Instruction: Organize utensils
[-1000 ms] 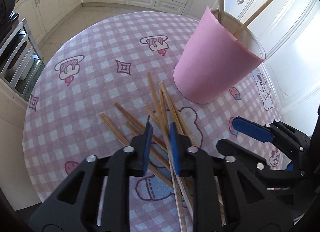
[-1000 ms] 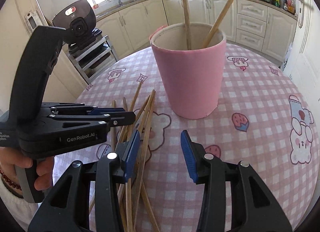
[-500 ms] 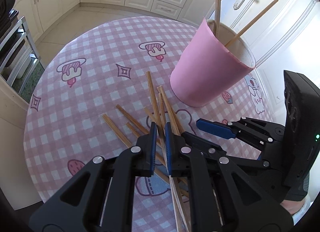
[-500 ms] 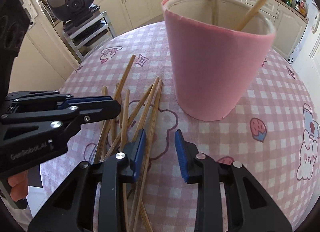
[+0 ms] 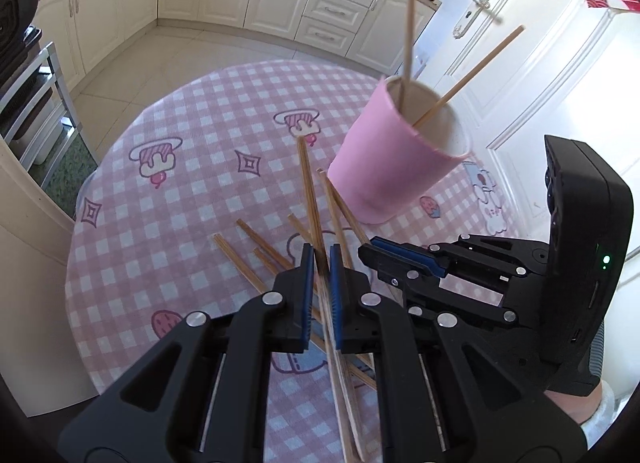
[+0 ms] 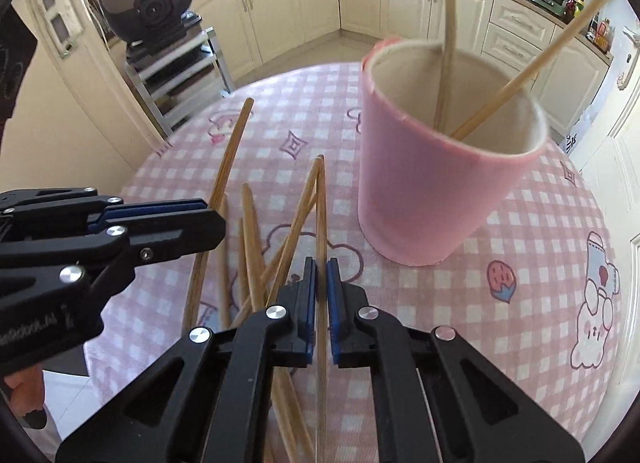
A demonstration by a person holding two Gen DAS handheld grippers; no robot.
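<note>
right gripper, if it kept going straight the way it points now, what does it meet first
Probably the checked tablecloth, short of the pink cup. The right gripper is shut on a chopstick whose far tip would likely touch first; depth is unclear.

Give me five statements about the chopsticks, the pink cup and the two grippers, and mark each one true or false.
1. The pink cup stands upright on the checked tablecloth. True.
2. The cup is empty. False: two chopsticks stand in it.
3. The left gripper is shut on a chopstick. True.
4. The right gripper is wide open. False: it is shut on a chopstick.
5. No chopsticks remain loose on the table. False: several loose chopsticks lie beside the cup.
</note>
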